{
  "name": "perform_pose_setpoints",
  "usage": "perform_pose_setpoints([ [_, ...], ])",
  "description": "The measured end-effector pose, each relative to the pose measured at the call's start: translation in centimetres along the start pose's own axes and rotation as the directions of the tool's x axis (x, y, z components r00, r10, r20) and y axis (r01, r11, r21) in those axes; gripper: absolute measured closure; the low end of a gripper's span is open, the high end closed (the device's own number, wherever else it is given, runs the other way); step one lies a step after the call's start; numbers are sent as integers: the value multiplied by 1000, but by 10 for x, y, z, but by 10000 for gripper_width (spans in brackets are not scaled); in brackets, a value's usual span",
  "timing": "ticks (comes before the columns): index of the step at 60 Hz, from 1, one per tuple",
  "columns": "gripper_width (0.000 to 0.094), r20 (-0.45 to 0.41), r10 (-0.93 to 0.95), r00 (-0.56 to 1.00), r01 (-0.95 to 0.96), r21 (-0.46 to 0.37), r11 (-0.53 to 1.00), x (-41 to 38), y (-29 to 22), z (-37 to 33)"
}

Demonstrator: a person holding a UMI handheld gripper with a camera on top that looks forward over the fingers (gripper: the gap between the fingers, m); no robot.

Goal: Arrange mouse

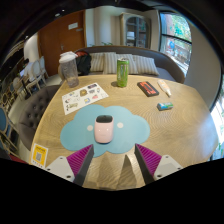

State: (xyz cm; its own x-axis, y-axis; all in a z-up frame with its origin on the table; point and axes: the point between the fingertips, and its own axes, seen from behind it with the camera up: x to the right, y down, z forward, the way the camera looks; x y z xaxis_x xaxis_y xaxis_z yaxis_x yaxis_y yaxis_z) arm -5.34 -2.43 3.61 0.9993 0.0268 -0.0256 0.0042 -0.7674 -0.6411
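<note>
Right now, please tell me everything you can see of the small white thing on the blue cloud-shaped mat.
The small white object, likely the mouse, looks rounded, with a dark pink band across its top. It rests near the middle of the light blue cloud-shaped mat on the wooden table. Its material and finer parts are too small to tell. It lies just ahead of the claw, whose fingers are open and apart from it. Nothing but the mat touches it.

Green can (pixel 122 71), jar (pixel 69 68), leaflet (pixel 85 97) on table (pixel 170 130).
</note>
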Motion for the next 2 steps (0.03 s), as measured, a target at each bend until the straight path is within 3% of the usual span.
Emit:
perform_pose_setpoints([
  [2, 87, -9, 3, 1000, -3, -18, 1000, 7, 13, -12],
])
